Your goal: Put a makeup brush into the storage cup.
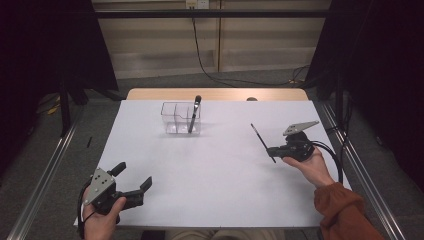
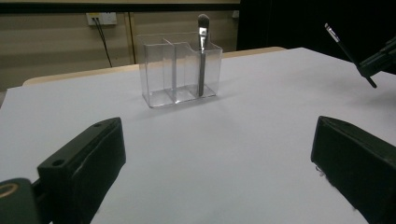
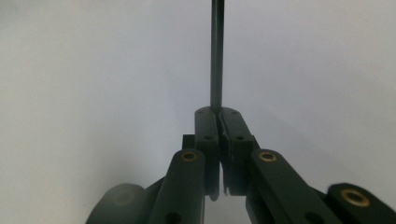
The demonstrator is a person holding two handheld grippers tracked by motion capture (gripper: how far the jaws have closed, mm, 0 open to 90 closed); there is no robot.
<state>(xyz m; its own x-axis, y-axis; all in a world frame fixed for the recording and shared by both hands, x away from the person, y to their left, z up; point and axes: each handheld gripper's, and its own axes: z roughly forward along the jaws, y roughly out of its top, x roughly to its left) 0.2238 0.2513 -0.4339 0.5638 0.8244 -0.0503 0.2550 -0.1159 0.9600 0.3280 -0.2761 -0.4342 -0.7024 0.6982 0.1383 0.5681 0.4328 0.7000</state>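
A clear plastic organizer [image 1: 180, 119] [image 2: 179, 70] with several compartments stands at the far middle of the white table. A makeup brush [image 1: 194, 114] [image 2: 201, 51] leans upright in its right compartment. My right gripper [image 1: 274, 150] [image 3: 217, 112] hovers at the right side, shut on a thin dark brush [image 1: 262, 142] [image 3: 217, 51] [image 2: 348, 52] whose handle sticks out past the jaws. My left gripper [image 1: 134, 177] [image 2: 215, 158] rests near the table's front left corner, open, with nothing between its jaws.
The white table top [image 1: 215, 170] ends in a wooden strip [image 1: 220, 94] at the far edge. Metal rails [image 1: 40, 185] run along both sides. A black cable [image 1: 200, 55] hangs down the back wall to the floor.
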